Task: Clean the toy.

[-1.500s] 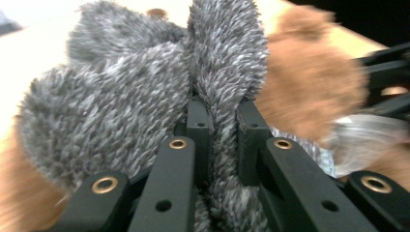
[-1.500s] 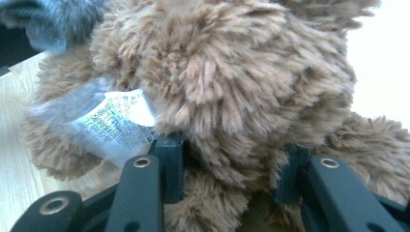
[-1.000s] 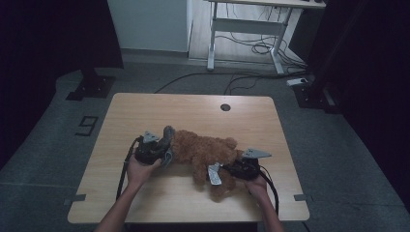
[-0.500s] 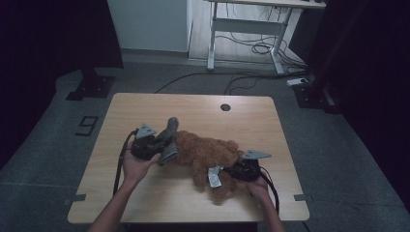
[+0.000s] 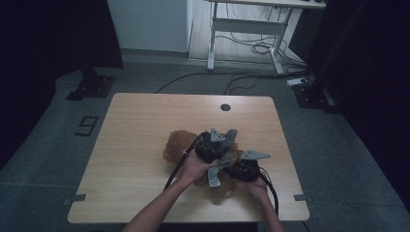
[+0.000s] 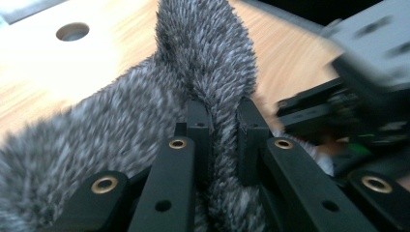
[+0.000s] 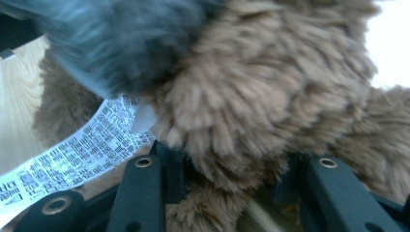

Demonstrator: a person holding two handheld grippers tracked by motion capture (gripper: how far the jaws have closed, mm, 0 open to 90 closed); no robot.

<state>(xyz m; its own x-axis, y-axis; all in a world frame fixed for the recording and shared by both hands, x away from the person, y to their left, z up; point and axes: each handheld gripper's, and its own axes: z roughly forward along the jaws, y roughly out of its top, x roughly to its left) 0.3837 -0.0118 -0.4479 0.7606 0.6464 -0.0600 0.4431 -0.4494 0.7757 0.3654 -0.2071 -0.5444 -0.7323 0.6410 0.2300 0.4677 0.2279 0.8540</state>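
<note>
Fingers [image 6: 199,126] of the left gripper [image 6: 220,130] are pressed together on a strip of grey fur [image 6: 212,58], which rises between them and stands up past their tips. Fingers [image 7: 145,181] of the right gripper [image 7: 227,179] sit on both sides of a lump of brown plush and pinch it; their jaws have been closing slightly.

Both pieces belong to the same soft toy [image 5: 176,145], a brown plush animal with a grey fur part. In the high view it lies on the table [image 5: 140,121], at about 5 o'clock from the middle of the top, near the person's edge. The left gripper [image 5: 215,145] is above the toy's middle, and the right gripper [image 5: 244,169] is just beside it at 4 o'clock, almost touching. A white label [image 7: 72,150] with dense black print hangs from the toy, at 9 o'clock in the right gripper view, under the blurred grey fur.

A round hole [image 5: 225,107] is in the table top at 12 o'clock from the toy, well apart. On the floor at 9 o'clock a marking [image 5: 87,125] shaped like the number nine is visible. Behind the table, at 12 o'clock, stands a white desk frame [image 5: 246,34] with cables [image 5: 261,48] under it.
</note>
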